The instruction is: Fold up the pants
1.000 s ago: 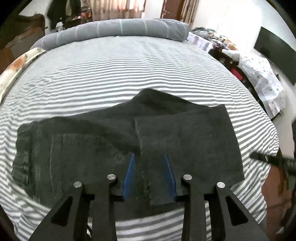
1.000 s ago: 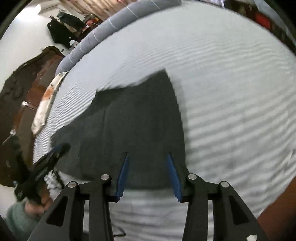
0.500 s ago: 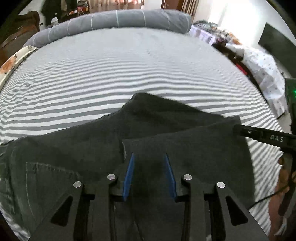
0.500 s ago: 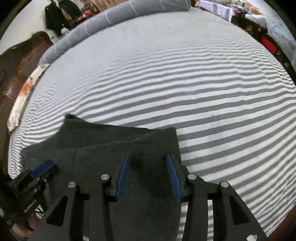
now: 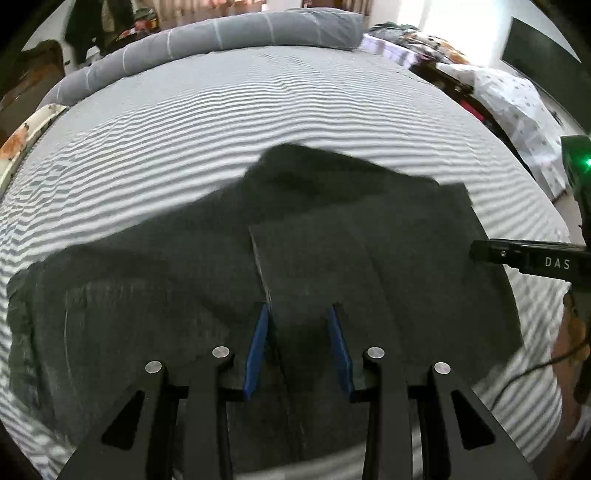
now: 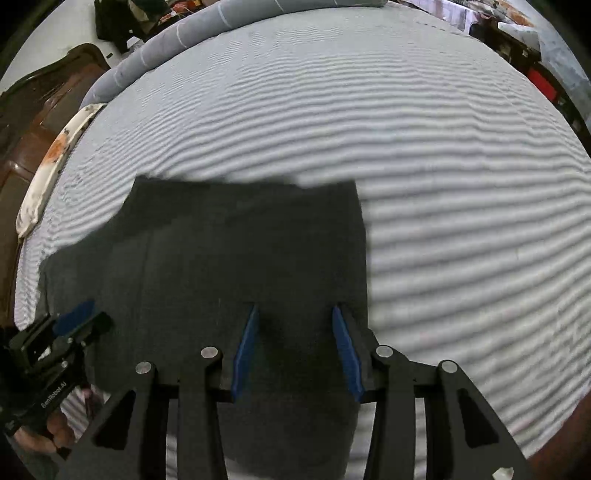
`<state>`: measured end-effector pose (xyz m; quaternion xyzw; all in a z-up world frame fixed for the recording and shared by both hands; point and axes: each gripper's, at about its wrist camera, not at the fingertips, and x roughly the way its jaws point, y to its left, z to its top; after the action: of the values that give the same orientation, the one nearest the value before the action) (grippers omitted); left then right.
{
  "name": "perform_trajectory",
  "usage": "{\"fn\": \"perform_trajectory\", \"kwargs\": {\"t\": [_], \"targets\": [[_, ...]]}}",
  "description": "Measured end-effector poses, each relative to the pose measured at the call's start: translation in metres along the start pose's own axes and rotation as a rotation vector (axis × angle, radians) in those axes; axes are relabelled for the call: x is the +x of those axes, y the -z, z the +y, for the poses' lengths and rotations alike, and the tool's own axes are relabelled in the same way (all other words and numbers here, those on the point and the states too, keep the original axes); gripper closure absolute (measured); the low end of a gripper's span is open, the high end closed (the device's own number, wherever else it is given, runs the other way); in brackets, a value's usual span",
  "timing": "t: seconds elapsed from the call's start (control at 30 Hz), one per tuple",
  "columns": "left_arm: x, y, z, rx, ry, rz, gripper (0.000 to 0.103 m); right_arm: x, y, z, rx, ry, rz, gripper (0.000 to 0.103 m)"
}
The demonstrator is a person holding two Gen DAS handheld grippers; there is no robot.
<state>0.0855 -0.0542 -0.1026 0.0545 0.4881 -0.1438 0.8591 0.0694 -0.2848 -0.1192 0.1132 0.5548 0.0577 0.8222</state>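
Dark pants [image 5: 369, 258] lie folded on the striped bed sheet [image 5: 258, 110], the waist and pocket to the left and a leg layer doubled over on top. My left gripper [image 5: 297, 314] hangs low over that top layer's left edge, its blue pads apart with flat cloth showing between them. My right gripper [image 6: 293, 314] stands the same way over the right edge of the pants [image 6: 240, 251]. Neither pair of pads presses the cloth. One right gripper finger [image 5: 517, 254] shows at the pants' right side. The left gripper's body [image 6: 70, 332] shows at the left.
A grey bolster [image 5: 221, 33] lies along the far side of the bed. A flowered pillow [image 6: 48, 166] and a wooden headboard [image 6: 44, 110] are at the left. Cluttered furniture [image 5: 517, 103] stands past the bed's right edge. A hand [image 6: 51, 435] holds the left gripper.
Both grippers have sunk closer to the pants and tilted, so the cloth fills more of each view. The gaps between the pads look unchanged. The fold lies as before.
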Motion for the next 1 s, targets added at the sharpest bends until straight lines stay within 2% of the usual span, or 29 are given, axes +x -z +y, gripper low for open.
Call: {"fn": "perform_trajectory", "kwargs": {"t": [0.17, 0.3, 0.5, 0.6, 0.63, 0.7, 0.8, 0.83, 1.0], "targets": [[-0.011, 0.038, -0.006, -0.002, 0.025, 0.041, 0.067, -0.012, 0.051, 0.008, 0.015, -0.015, 0.024, 0.062], [-0.006, 0.051, -0.006, -0.015, 0.019, 0.060, 0.067, -0.012, 0.077, 0.014, 0.003, 0.001, 0.043, 0.062], [0.003, 0.054, -0.004, -0.032, 0.016, 0.057, 0.067, -0.001, 0.078, 0.016, 0.005, 0.032, 0.051, 0.060], [0.001, 0.053, -0.002, -0.037, 0.034, 0.061, 0.067, 0.003, 0.073, 0.025, -0.016, 0.043, 0.064, 0.050], [-0.004, 0.052, 0.004, -0.060, 0.048, 0.060, 0.067, 0.004, 0.073, 0.029, -0.024, 0.047, 0.070, 0.047], [-0.016, 0.051, 0.021, -0.111, 0.065, 0.044, 0.065, -0.002, 0.072, 0.030, -0.018, 0.050, 0.071, 0.046], [-0.044, 0.052, 0.062, -0.254, 0.140, -0.012, 0.053, -0.015, 0.072, 0.034, 0.024, -0.003, 0.054, 0.045], [-0.054, 0.053, 0.077, -0.308, 0.146, -0.035, 0.049, -0.020, 0.072, 0.036, 0.035, -0.013, 0.044, 0.043], [-0.098, 0.070, 0.163, -0.551, 0.118, -0.144, 0.047, -0.041, 0.070, 0.055, 0.021, -0.039, -0.006, 0.037]]}}
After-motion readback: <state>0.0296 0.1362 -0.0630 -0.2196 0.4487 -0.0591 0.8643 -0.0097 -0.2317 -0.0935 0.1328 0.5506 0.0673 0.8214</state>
